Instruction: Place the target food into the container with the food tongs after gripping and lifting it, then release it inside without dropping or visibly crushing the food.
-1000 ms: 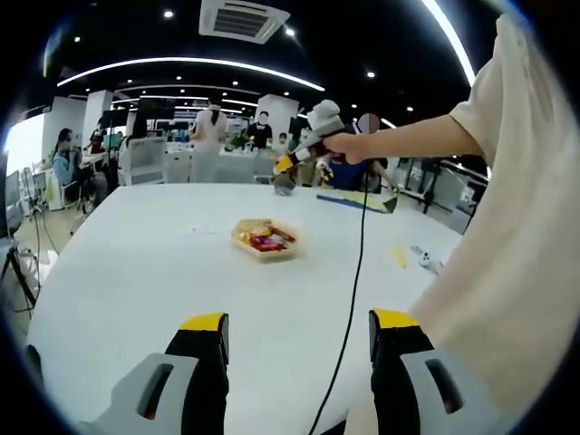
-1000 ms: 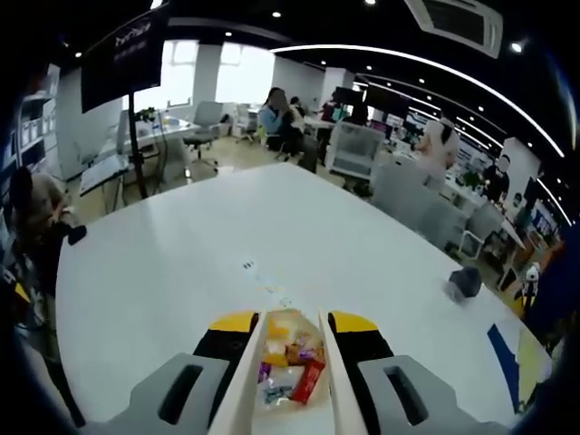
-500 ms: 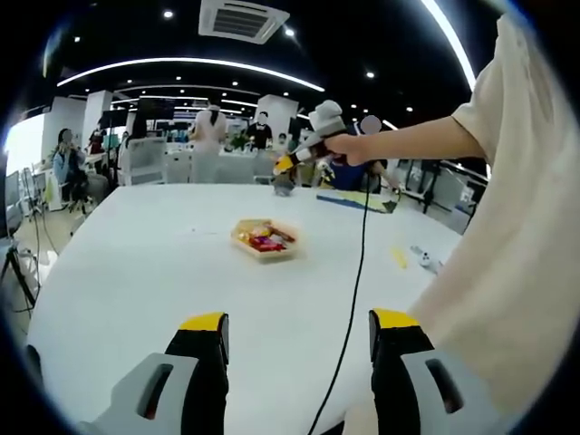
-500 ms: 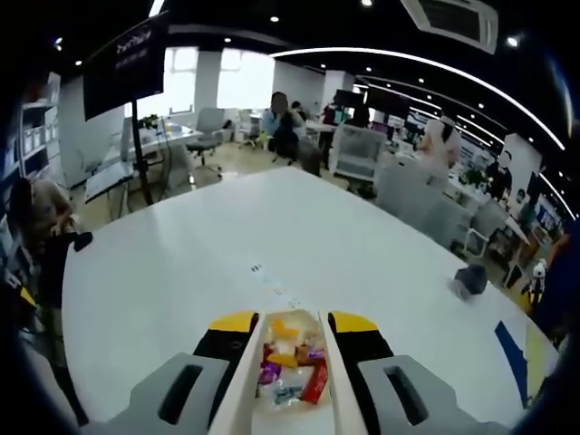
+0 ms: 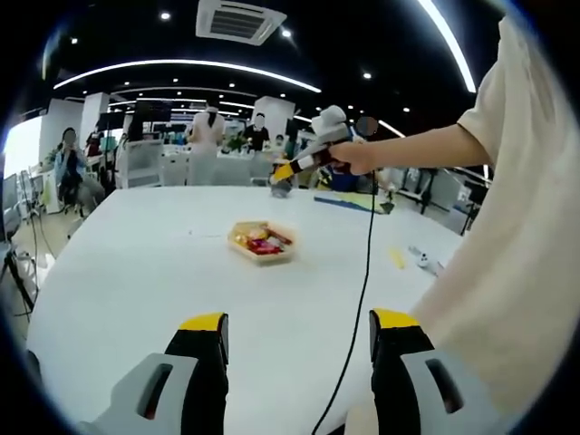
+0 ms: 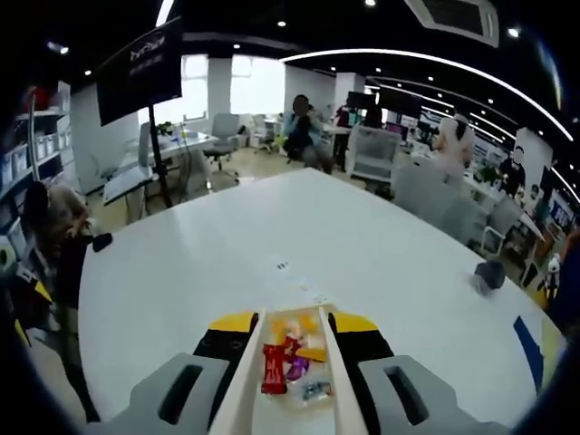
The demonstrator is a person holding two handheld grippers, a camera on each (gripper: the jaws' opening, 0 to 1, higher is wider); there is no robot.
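Long curved ceiling strips (image 5: 181, 65) and small spotlights light the office evenly, and the white counter (image 5: 136, 272) looks bright and washed out, with only faint shadows. Daylight blows out the far windows (image 6: 236, 82) in the right gripper view. Both views bend strongly toward their edges, distant figures are soft, and the counter's far edge curves.

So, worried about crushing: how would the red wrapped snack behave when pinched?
Probably light and crinkly: the red wrapped snack looks like a small flat packet. Its glossy wrapper may slip against the smooth tongs. It likely gives slightly under pressure.
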